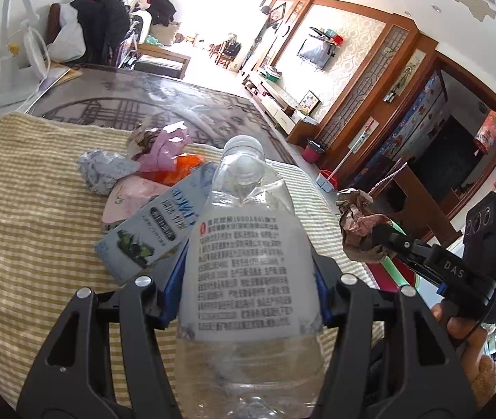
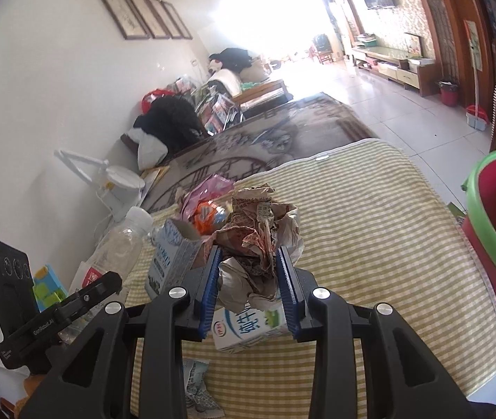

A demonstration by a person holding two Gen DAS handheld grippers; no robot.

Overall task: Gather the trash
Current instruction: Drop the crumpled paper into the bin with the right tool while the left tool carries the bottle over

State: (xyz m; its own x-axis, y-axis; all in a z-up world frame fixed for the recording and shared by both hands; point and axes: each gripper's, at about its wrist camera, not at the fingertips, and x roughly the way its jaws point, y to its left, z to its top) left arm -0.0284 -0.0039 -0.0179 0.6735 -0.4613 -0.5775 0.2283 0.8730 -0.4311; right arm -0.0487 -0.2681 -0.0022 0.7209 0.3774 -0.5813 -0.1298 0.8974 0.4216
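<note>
Left gripper [image 1: 248,293] clamps clear water bottle [image 1: 248,262], cap pointing far. Right gripper [image 2: 248,279] clamps crumpled newspaper wad [image 2: 258,237]; red bin [image 2: 492,223] sits right, nearer that hand.

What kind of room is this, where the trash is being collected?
Most likely the living room of a home. A wall-mounted television hangs above a low TV cabinet, a sofa piled with clothes stands along the wall, and four framed pictures hang above a large patterned rug.

The left claw [image 1: 248,296] and right claw [image 2: 249,293] are each clamped, blue pads pressing something between them.
</note>
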